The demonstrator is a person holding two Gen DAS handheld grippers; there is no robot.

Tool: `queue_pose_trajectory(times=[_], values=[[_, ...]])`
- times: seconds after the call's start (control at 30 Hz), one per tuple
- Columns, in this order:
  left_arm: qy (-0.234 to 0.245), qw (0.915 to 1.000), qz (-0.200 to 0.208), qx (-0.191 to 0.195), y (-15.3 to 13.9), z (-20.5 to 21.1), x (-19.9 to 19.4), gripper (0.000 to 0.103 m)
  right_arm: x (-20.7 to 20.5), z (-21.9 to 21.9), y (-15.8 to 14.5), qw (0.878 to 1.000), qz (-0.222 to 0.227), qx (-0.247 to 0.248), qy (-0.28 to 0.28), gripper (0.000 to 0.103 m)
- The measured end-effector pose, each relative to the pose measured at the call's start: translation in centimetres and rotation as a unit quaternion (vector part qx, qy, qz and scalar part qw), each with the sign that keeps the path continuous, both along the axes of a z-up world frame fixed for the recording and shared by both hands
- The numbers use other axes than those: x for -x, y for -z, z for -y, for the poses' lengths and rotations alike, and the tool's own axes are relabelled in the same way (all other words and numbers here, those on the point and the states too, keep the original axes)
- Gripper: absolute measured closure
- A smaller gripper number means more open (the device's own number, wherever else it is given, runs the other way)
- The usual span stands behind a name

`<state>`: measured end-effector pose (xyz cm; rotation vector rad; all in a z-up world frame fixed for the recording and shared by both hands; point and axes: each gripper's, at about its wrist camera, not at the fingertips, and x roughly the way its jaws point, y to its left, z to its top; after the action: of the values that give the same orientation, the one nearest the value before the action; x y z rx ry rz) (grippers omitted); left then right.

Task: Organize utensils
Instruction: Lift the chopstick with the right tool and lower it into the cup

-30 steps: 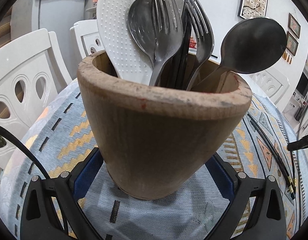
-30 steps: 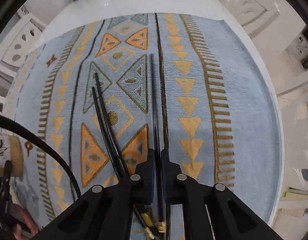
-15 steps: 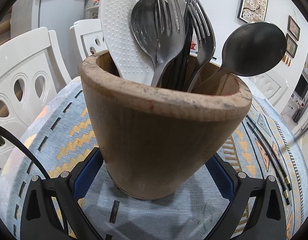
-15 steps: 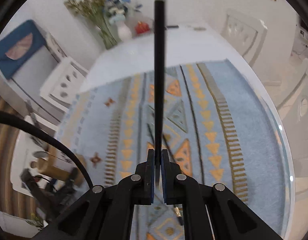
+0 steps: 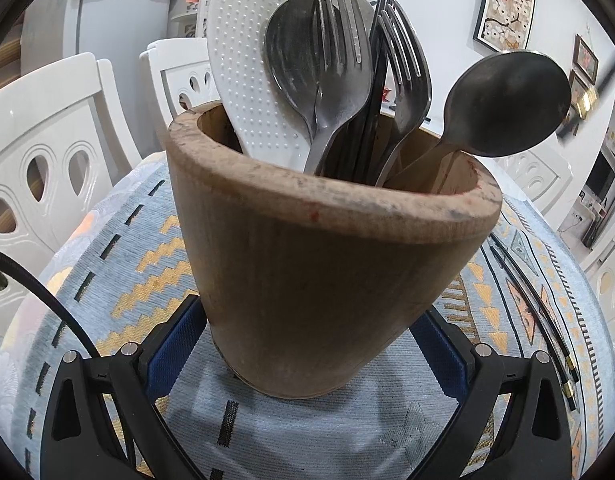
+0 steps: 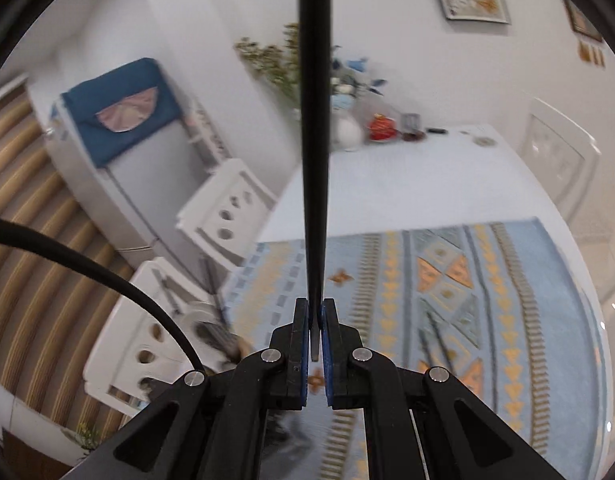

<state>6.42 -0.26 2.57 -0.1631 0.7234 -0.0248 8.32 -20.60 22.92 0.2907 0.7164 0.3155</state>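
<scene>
A wooden holder (image 5: 327, 272) stands on the patterned mat, with my left gripper (image 5: 307, 328) shut on its base, blue pads (image 5: 175, 344) against both sides. In it are a white rice paddle (image 5: 251, 68), spoons (image 5: 511, 104), forks (image 5: 343, 52) and black chopsticks. My right gripper (image 6: 315, 320) is shut on one black chopstick (image 6: 315, 140), lifted off the table and pointing away from the camera. Two more black chopsticks (image 5: 527, 304) lie on the mat to the holder's right and appear blurred in the right wrist view (image 6: 439, 336). The holder (image 6: 215, 336) is a blur at lower left there.
A blue and orange patterned mat (image 5: 119, 280) covers the near part of the white table (image 6: 407, 184). White chairs (image 5: 47, 148) stand around it. A vase of flowers (image 6: 347, 128) and small items sit at the table's far end.
My right gripper has risen from the mat with the chopstick and tilted upward, so the room now fills its view. The left gripper and holder have stayed put.
</scene>
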Motion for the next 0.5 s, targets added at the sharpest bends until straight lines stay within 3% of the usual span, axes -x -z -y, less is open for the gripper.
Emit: queue_pose_trajectory(times=[0.2,0.5], values=[[0.0,1.0,0.001,0.002,0.0,-0.1,0.1,0.003,-0.5,-4.1,-1.8,0.998,0.022,-0.014,-0.05,0.098],[-0.001,1.0,0.005,-0.002,-0.1,0.3,0.2,0.003,-1.4,-8.1,-0.7,0.995,0.007,-0.012,-0.1,0.098]])
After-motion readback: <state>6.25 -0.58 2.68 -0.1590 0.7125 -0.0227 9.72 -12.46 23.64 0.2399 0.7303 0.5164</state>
